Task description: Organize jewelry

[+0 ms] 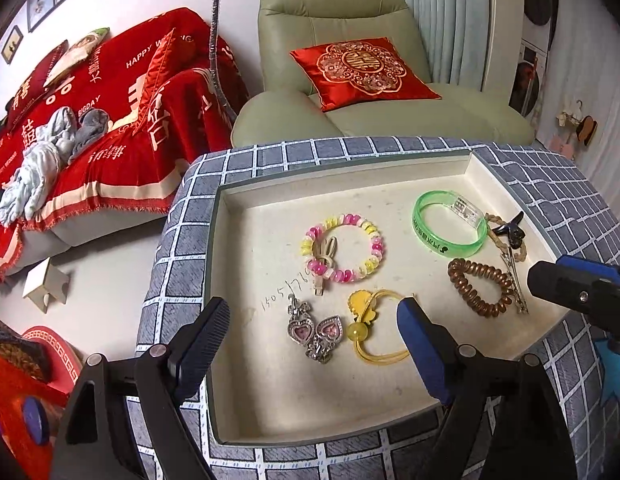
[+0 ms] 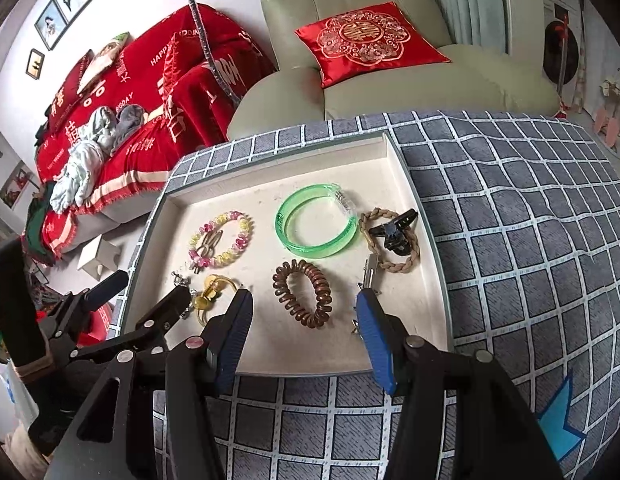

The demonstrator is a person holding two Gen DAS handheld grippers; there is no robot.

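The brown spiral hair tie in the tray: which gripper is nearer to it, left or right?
Right. The right gripper is open, fingers either side of the brown spiral hair tie. The left gripper hangs over the heart earrings, farther left.

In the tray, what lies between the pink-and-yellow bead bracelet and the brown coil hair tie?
Only bare tray floor between the bead bracelet and the coil tie, clearest in the right wrist view.
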